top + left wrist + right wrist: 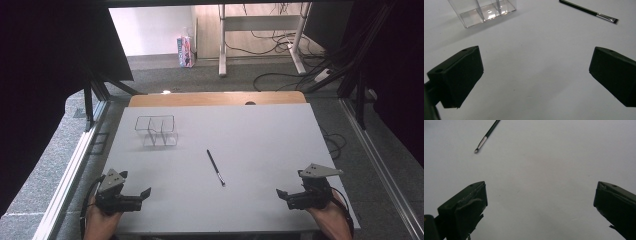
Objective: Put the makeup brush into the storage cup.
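A thin black brush (216,167) with a metal ferrule lies flat on the white table (260,140), near its middle. A clear plastic box (155,130) with dividers stands at the back left. My left gripper (136,187) rests at the front left corner, open, with nothing between its jaws. My right gripper (290,187) rests at the front right, also open and empty. In the left gripper view the clear box (484,11) is at top left and the brush (589,11) at top right, beyond the left gripper (535,75). The right gripper view has the brush tip (484,141) at top left, far ahead of the right gripper (540,202).
A wooden strip (217,98) borders the table's far edge. Metal frame rails (75,160) run along both sides. Beyond are grey floor, cables (280,45), desk legs and a small carton (185,51). Bare tabletop lies between the two grippers.
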